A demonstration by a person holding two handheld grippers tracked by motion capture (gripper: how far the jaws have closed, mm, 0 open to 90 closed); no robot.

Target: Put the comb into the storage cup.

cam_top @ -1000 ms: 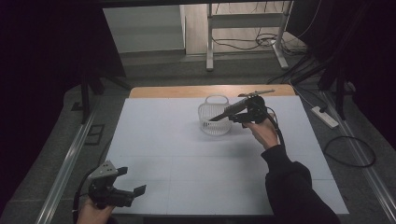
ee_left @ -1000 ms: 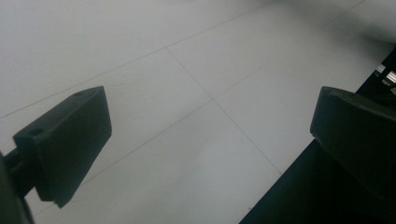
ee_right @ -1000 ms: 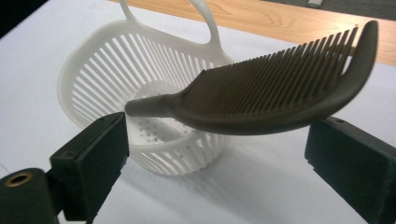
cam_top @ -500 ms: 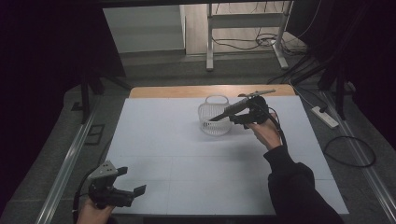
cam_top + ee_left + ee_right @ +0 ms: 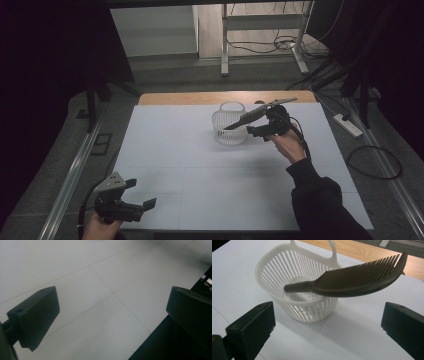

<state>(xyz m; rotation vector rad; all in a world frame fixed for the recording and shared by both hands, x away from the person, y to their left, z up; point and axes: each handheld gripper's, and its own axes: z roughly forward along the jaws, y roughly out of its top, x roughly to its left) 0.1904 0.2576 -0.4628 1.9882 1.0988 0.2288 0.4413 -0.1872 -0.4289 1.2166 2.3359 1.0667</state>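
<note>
Comb leans in the white basket at the counter's twelve o'clock – handle inside, teeth over the rim – with the right gripper spread and empty beside it; withdraw straight back, while the left gripper waits spread at seven o'clock.

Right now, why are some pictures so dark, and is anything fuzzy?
High view: the room is dim around the pale table. Right gripper view: comb and basket sharp, a soft shadow beneath the basket. Left gripper view: the far corner blurs.
</note>
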